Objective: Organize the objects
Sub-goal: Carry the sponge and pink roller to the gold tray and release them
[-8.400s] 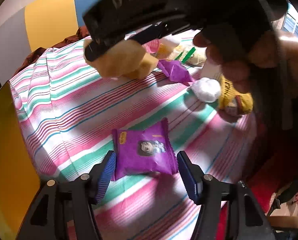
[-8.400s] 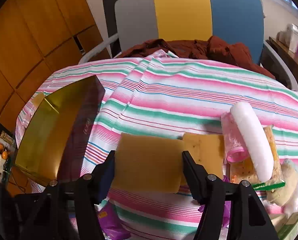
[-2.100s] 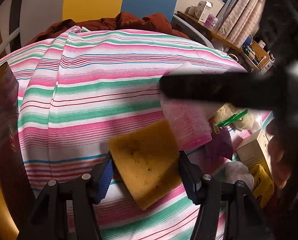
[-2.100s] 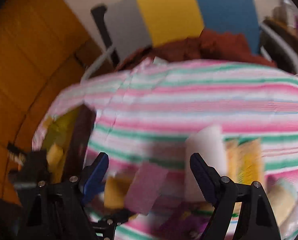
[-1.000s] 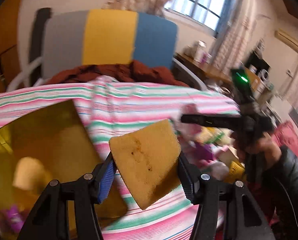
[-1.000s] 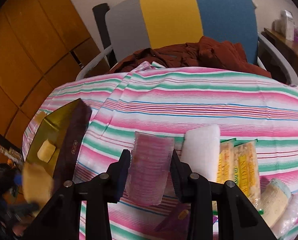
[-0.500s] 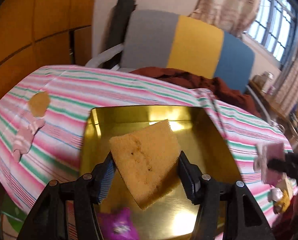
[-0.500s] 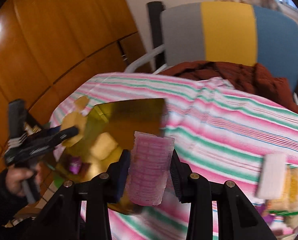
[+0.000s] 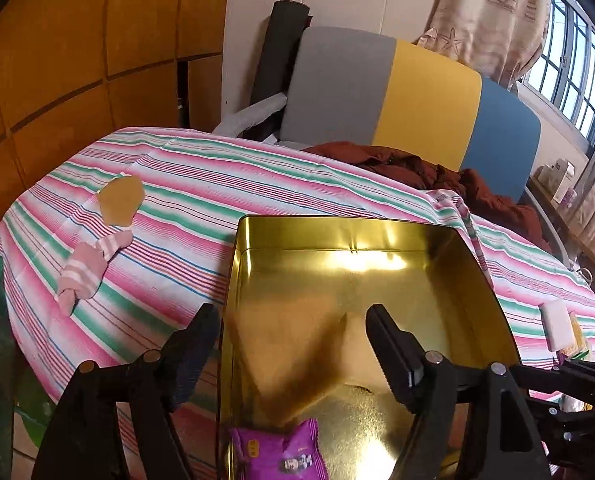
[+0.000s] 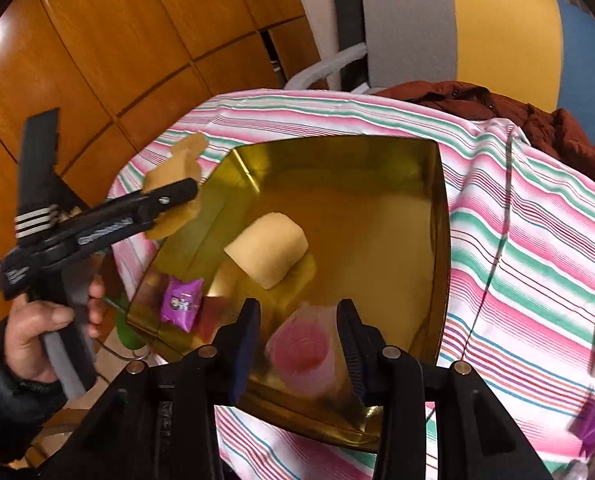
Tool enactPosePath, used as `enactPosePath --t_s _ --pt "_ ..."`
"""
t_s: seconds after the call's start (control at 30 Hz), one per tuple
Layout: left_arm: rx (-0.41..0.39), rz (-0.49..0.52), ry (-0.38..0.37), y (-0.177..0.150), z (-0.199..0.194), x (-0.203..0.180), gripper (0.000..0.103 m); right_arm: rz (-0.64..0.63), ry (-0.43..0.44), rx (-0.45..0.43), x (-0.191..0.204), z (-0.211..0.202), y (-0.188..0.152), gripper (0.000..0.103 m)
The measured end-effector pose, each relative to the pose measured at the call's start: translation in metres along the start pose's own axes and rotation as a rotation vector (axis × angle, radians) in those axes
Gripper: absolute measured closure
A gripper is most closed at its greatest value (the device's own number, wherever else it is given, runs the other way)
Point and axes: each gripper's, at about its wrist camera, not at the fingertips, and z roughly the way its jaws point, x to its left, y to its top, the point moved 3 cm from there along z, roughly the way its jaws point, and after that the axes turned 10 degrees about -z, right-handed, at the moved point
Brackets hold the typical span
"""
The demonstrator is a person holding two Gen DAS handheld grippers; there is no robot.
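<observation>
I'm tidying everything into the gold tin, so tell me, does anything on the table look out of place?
Yes. A pink striped sock lies crumpled near the left edge of the striped tablecloth, beside a tan scrap. Both sit well apart from the gold tin, where the other items are collected.

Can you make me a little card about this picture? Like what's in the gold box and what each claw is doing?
Box: gold tin on the striped tablecloth
Inside it: yellow sponge, purple snack packet
Left claw: jaws opening, orange sponge blurred between them, over the tin
Right claw: jaws opening, pink roll between them, over the tin's near edge
Out on the cloth: pink striped sock, white block
</observation>
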Motion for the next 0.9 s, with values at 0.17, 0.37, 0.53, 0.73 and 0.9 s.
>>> enactPosePath --t_s 0.17,0.37,0.53,0.73,0.9 --pt "-0.022 -0.001 -0.012 -0.008 -0.016 -0.004 0.026 0.024 -0.039 -0.014 0.002 -0.004 -0.005 0.049" --pt "-0.036 0.015 -0.035 -0.014 -0.032 -0.012 0.026 0.018 -0.106 -0.046 0.011 -0.011 -0.008 0.036" --pt "-0.038 0.033 -0.046 -0.023 -0.041 -0.018 0.026 0.04 -0.145 -0.088 0.013 -0.021 -0.01 0.026" --pt "-0.02 0.03 -0.042 -0.032 -0.04 -0.018 0.026 0.051 -0.164 -0.103 0.016 -0.022 -0.012 0.019" --pt "-0.007 0.021 -0.037 -0.037 -0.04 -0.01 0.026 0.054 -0.189 -0.111 0.015 -0.025 -0.016 0.017"
